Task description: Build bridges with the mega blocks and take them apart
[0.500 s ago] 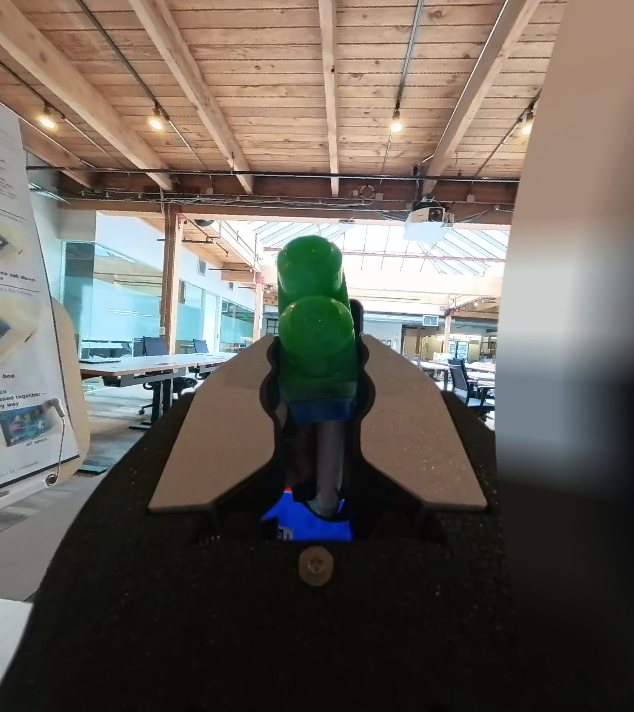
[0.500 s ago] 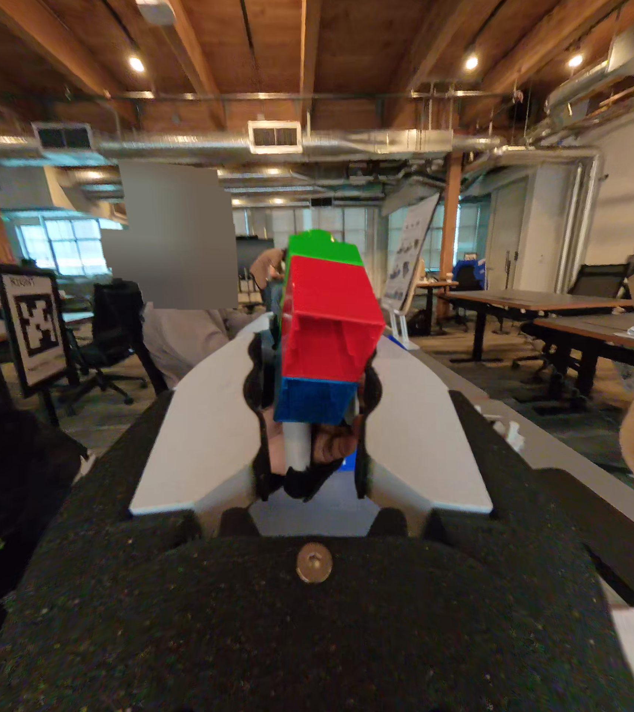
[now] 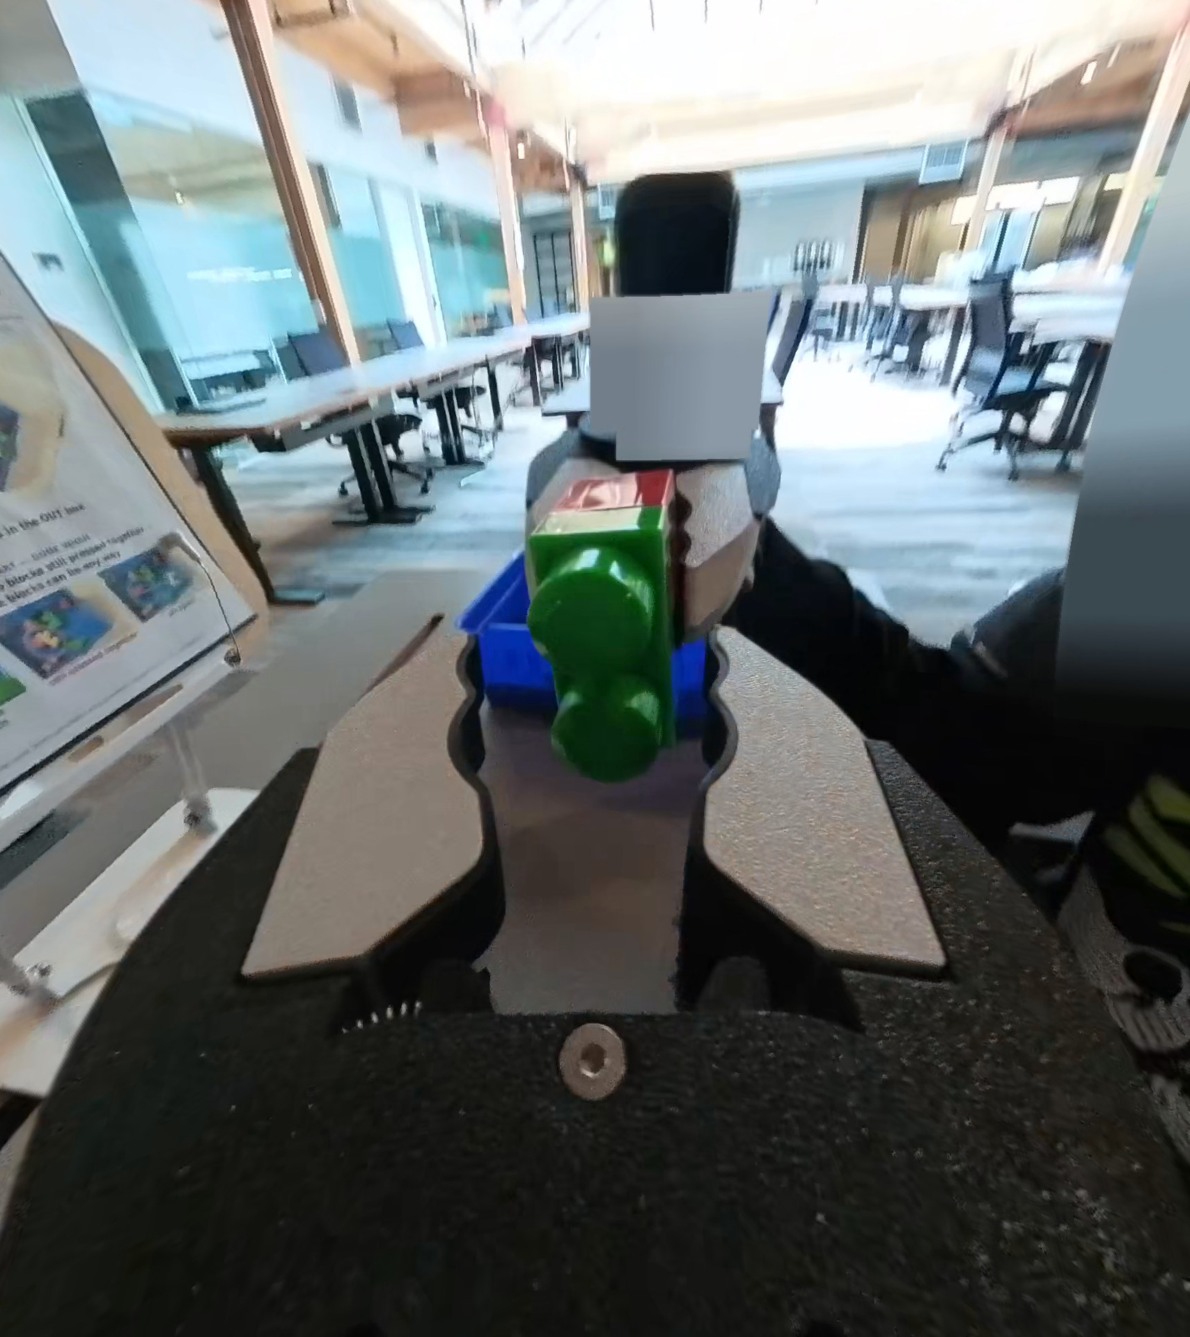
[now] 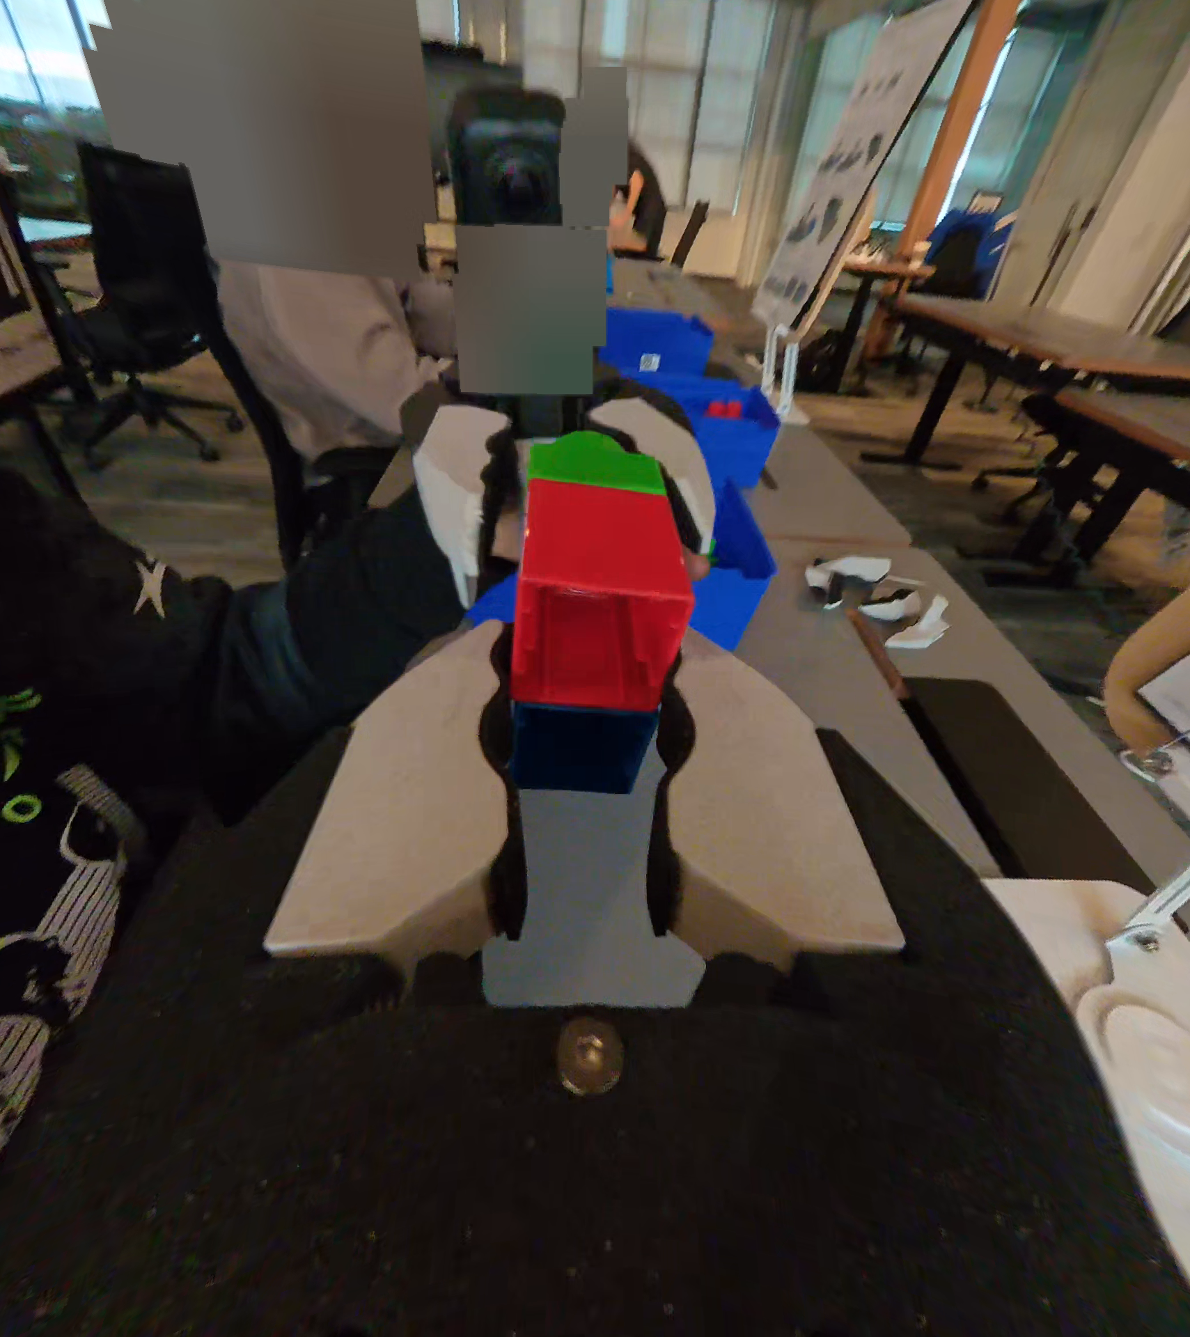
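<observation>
My right gripper is shut on a stack of pressed-together mega blocks and holds it in the air: a blue block between its fingers, a red block on it, and a green block at the far end. In the left wrist view the green block points its two studs at the camera, with the red block behind it. My left gripper is open, its fingers on either side of the green studs and apart from them. Its fingers also show beyond the stack.
A blue bin stands on the grey table just behind the blocks; more blue bins stand farther along. An instruction sheet on a stand is at the left. White scraps lie on the table. A black sleeve shows. Both grippers' tips are close together, under 4 cm apart.
My left gripper has opened and let go of the green block. Both grippers have tilted down from facing the ceiling towards the table and bins. The right gripper still holds the stack.
</observation>
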